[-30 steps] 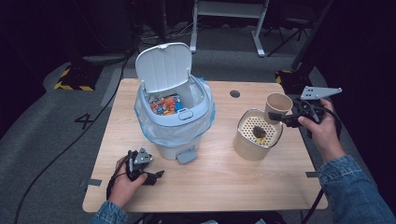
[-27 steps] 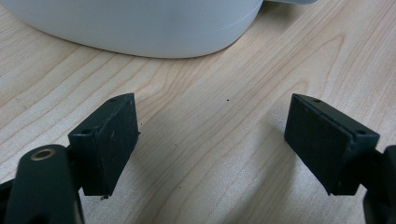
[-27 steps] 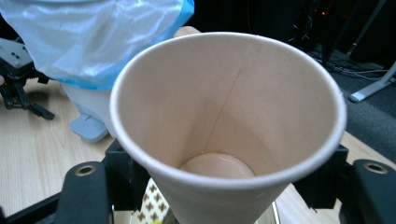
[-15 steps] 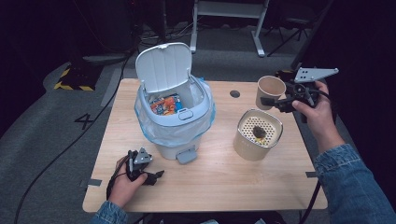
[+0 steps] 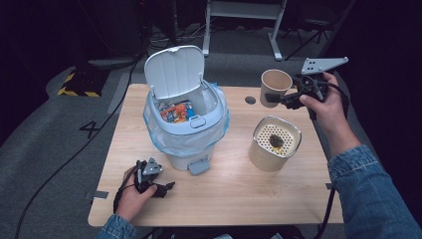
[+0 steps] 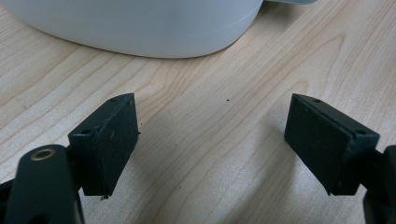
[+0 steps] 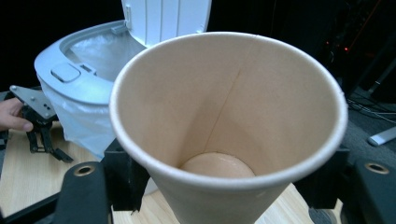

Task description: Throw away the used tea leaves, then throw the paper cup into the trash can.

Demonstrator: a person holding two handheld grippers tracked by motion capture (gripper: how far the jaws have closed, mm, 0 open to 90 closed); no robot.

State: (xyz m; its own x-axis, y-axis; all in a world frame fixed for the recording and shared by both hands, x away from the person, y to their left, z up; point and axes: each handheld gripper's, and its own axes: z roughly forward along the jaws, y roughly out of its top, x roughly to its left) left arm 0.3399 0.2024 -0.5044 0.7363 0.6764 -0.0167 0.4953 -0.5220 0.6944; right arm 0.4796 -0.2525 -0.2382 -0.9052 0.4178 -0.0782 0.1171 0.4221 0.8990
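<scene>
A tan paper cup [image 5: 274, 83] hangs upright above the table's far right, empty inside [image 7: 224, 116]. My right gripper [image 5: 275, 99] is shut on its lower wall, one black pad [image 7: 123, 179] on each side. A white pedal bin [image 5: 186, 129] with its lid up and a bluish liner stands at the table's middle; colourful wrappers [image 5: 174, 112] lie inside. The cup is to the right of the bin, apart from it. My left gripper [image 5: 161, 189] rests on the table at the front left, jaws open [image 6: 224, 144] with bare wood between them, near the bin's base [image 6: 140, 23].
A beige round container [image 5: 274, 144] with a perforated top and a dark scrap on it stands at the right, below the cup. The wooden table [image 5: 239, 199] has a cable hole [image 5: 250, 100] at the back. Dark floor and cables surround it.
My right gripper has carried the cup up and to the left, from beside the beige container toward the bin. The left gripper has stayed put.
</scene>
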